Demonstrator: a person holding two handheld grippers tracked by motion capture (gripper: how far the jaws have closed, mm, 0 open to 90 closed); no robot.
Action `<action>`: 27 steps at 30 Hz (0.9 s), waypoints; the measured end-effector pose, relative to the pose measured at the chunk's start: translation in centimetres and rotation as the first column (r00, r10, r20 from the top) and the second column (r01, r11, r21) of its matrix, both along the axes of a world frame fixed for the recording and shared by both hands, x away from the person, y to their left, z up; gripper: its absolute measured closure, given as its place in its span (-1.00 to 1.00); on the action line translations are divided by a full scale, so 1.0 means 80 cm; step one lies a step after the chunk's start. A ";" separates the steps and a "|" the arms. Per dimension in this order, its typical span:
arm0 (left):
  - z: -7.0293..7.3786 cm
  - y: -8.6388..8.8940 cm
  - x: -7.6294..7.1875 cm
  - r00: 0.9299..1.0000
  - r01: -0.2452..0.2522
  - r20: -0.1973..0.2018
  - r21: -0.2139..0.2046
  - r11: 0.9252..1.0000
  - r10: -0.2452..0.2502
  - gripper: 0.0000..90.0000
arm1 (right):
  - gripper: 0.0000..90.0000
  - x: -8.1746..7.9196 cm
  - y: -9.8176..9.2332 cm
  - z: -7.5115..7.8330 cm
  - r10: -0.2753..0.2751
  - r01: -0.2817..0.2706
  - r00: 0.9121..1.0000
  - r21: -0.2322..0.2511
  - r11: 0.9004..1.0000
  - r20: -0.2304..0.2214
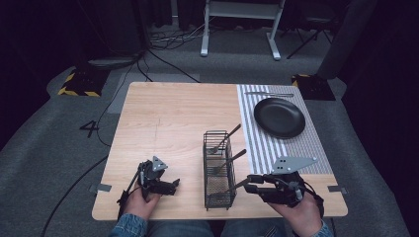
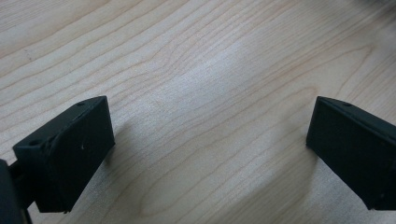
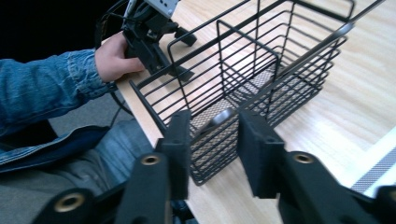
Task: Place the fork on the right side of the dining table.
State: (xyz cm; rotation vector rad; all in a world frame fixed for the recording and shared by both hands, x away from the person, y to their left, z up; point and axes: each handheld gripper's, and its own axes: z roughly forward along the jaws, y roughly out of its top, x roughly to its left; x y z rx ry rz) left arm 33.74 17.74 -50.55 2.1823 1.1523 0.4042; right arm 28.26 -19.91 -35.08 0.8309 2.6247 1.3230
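A black wire basket [image 1: 219,170] stands upright near the table's front edge, with three metal utensils leaning in its compartments. The nearest utensil [image 1: 232,188] pokes its handle out to the right. My right gripper [image 1: 250,183] is open, and the tip of that handle [image 3: 219,117] lies in the gap between its jaws without being pinched. The basket [image 3: 261,70] rises just beyond those jaws. My left gripper [image 1: 174,186] rests low on the wood left of the basket, open and holding nothing; its jaws stand wide apart over bare table [image 2: 210,126].
A striped placemat [image 1: 257,148] covers the table's right side and carries a black plate [image 1: 279,117], with one more utensil [image 1: 269,94] beyond it. Bare wooden table [image 1: 168,118] stretches left and behind the basket. The person's denim sleeve [image 3: 46,88] sits at the front edge.
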 end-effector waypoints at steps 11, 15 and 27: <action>0.000 0.000 0.000 1.000 -0.001 -0.001 0.000 1.000 0.001 -0.98 | 0.82 0.000 0.004 0.003 0.000 0.000 1.000 0.029 1.000 -0.002; 0.000 0.000 0.000 1.000 -0.001 0.000 0.000 1.000 0.001 -0.98 | 0.84 0.000 0.005 0.004 0.000 0.000 1.000 0.031 1.000 0.004; 0.000 0.000 -0.001 1.000 -0.008 -0.003 -0.004 1.000 0.007 -0.98 | 0.93 0.003 0.005 0.013 0.002 -0.002 1.000 0.079 0.997 0.002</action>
